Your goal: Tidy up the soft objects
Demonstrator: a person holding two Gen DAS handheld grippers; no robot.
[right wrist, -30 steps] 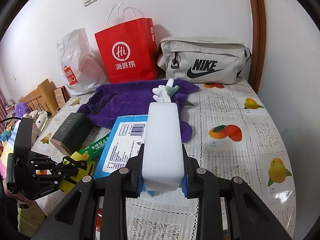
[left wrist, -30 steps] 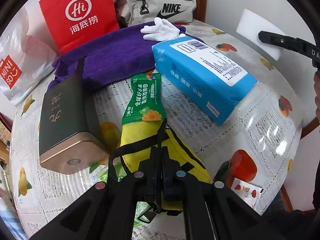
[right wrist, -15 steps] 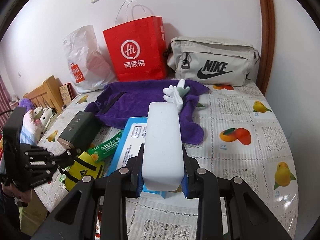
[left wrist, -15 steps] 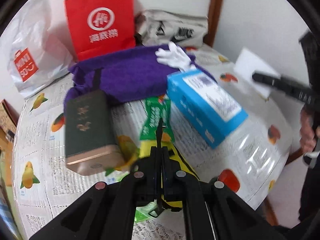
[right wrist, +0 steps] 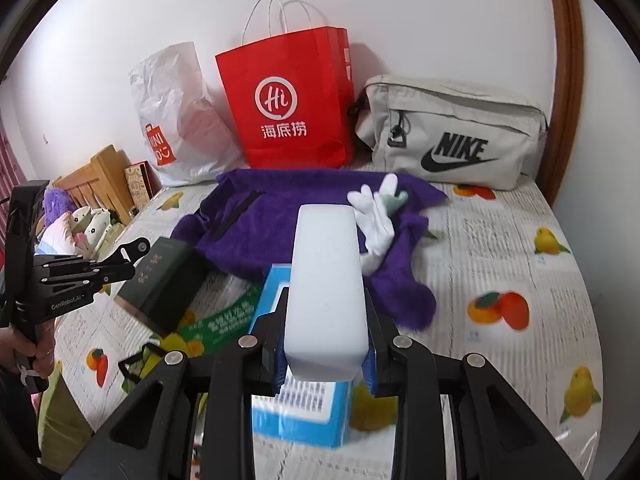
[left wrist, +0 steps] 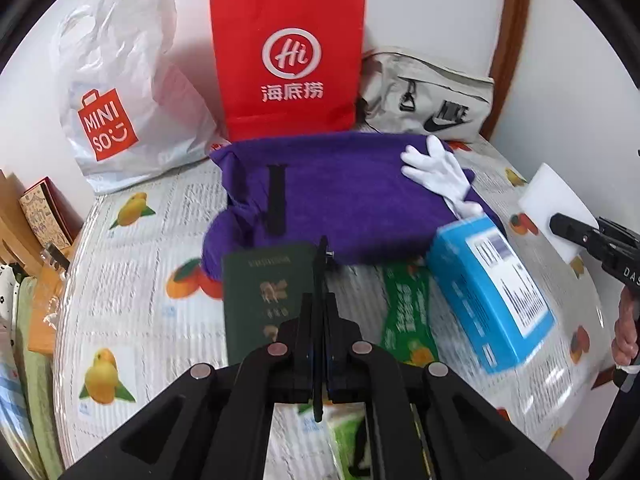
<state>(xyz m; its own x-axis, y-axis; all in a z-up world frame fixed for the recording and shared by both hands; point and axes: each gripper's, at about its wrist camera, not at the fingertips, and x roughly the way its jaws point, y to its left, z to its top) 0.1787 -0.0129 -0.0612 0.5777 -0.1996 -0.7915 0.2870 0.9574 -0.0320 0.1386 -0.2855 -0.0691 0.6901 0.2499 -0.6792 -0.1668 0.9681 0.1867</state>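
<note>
The right tongs [right wrist: 325, 360] clamp a white sponge [right wrist: 325, 280], its long axis pointing far toward the purple towel [right wrist: 280, 216]. The left tongs [left wrist: 319, 344] are shut on a thin black strap [left wrist: 320, 280].

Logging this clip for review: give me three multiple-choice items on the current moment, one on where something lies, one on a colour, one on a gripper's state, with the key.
1. Where does the white glove lie?
A. on the purple towel
B. inside the red paper bag
C. on the dark green box

2. What colour is the tissue pack next to the green snack packet?
A. yellow
B. blue
C. pink

3. What is the right gripper doing?
A. standing open with nothing in it
B. shut on the white sponge block
C. pinching the towel

Key: 1 A, the glove rests on the towel's right part in both views. 2 B, its wrapper is bright blue with a white label. 3 B, both pads press the block's sides.
</note>
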